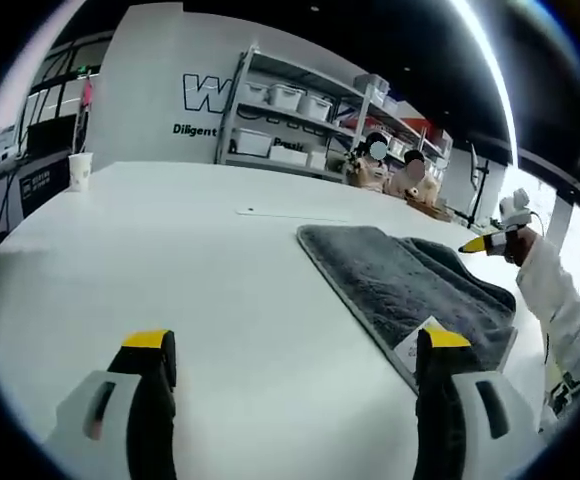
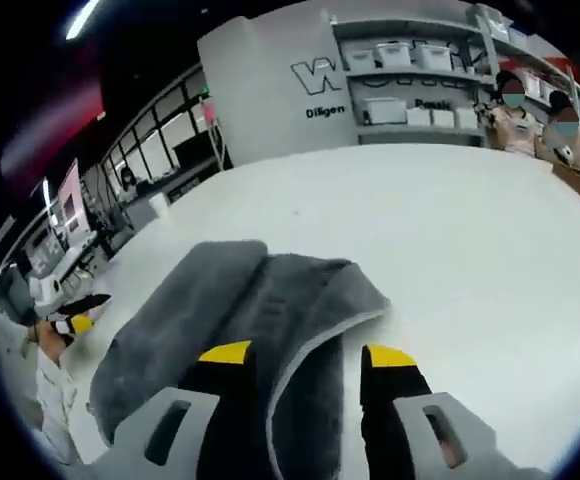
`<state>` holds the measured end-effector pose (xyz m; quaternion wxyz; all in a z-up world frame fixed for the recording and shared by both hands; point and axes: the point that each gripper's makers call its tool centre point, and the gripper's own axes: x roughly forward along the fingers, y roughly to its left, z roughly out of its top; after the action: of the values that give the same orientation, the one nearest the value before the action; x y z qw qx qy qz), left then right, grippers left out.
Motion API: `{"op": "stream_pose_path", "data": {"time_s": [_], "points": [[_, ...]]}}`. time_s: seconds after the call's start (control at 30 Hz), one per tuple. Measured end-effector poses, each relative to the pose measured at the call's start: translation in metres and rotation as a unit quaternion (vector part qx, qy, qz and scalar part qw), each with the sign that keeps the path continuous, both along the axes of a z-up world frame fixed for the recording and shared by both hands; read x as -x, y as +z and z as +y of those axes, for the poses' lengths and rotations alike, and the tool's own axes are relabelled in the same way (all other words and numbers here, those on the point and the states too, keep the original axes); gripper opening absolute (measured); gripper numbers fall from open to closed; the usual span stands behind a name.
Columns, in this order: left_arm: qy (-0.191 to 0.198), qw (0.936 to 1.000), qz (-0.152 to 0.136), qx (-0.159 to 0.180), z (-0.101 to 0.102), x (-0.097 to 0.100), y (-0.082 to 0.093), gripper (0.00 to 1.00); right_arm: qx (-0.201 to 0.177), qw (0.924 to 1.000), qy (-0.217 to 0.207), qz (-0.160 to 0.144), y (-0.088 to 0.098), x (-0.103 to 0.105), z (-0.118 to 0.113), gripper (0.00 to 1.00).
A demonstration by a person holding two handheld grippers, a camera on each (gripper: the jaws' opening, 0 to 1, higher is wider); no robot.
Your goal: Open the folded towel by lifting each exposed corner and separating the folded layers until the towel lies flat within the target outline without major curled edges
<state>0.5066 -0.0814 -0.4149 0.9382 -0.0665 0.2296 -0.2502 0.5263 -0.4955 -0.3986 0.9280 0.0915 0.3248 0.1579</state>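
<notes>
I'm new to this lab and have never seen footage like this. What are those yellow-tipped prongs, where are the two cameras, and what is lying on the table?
The prongs are handheld two-jaw grippers; a person holds one in each hand, with a fisheye camera riding on each. The left gripper view looks over the left gripper, jaws apart and empty above the white table. The right gripper view looks over the right gripper, jaws open over the grey towel, not gripping it. The towel lies partly folded, a white label at one edge. A paper cup stands at the far edge. People sit near shelves behind.
</notes>
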Motion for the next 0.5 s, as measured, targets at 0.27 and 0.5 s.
{"op": "stream_pose_path", "data": {"time_s": [0.27,0.5], "points": [[0.0,1.0,0.002,-0.005,0.0,0.0,-0.002,0.99,-0.015,0.9998,0.006,0.013,-0.013,-0.007,0.006,0.16],[0.0,1.0,0.004,-0.006,0.0,0.0,-0.003,0.99,0.007,0.9999,0.012,-0.001,-0.012,-0.01,0.008,0.0]]}}
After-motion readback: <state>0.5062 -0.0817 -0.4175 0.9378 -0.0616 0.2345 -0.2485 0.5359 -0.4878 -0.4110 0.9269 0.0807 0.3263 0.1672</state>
